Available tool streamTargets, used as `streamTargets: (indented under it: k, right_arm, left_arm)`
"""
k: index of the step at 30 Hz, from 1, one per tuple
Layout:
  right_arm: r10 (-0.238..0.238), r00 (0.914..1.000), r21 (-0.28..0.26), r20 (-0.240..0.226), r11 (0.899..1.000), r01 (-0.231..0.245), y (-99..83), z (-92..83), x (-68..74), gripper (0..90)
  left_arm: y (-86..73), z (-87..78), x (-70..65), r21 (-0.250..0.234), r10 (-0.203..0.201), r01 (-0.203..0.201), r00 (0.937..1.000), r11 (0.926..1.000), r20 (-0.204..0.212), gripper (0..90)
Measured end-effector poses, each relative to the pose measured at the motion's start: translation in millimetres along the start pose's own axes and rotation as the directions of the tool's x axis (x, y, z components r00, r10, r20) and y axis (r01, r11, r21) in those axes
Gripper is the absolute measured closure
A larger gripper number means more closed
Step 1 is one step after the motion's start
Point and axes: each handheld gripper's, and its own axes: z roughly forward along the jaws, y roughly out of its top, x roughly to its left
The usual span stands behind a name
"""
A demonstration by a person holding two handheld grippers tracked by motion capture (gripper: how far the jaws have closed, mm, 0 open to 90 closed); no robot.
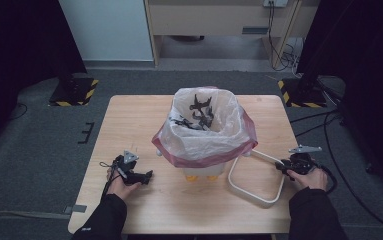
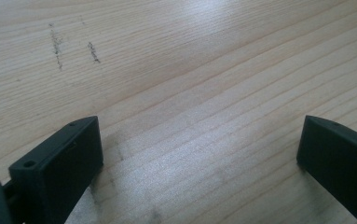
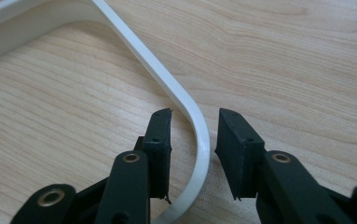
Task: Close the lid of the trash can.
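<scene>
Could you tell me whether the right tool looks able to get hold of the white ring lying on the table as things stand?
Probably yes: the right tool already straddles a corner of the white ring, one jaw on each side with small gaps, and nothing lies between them.

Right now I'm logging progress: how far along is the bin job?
Done: the bag already lines the bin. In hand: the right gripper straddles the white ring, pads not yet pressing. The left gripper rests open. Left, probably: lifting the ring onto the bin.
</scene>
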Motion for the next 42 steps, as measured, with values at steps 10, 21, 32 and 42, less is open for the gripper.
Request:
streamTargets:
  k: [10, 21, 32, 42]
  right_arm:
    - [-0.001, 1.0000, 0.030, 0.004, 1.000, 0.001, 1.3, 5.6, -2.8, 73.4]
    - [0.021, 0.9998, 0.034, 0.005, 0.999, -0.021, 3.5, 7.2, -3.0, 77.7]
    - [0.048, 0.9988, -0.023, 0.014, 0.999, -0.047, 8.5, 0.0, -2.3, 77.1]
    - [0.161, 0.9848, -0.196, 0.066, 0.970, -0.145, 13.5, -15.1, -7.3, 77.1]
  left_arm:
    - [0.0, 0.0, 0.0, 0.000, 0.000, 0.000, 1.0000, 1.0000, 0.000, 0.0]
    - [0.1, 0.0, 0.0, 0.000, 0.000, 0.000, 1.0000, 1.0000, 0.000, 0.0]
    - [0.1, 0.0, 0.0, 0.001, 0.000, 0.000, 1.0000, 1.0000, 0.000, 0.0]
    - [0.1, 0.0, 0.0, 0.001, 0.000, 0.000, 1.0000, 1.0000, 0.000, 0.0]
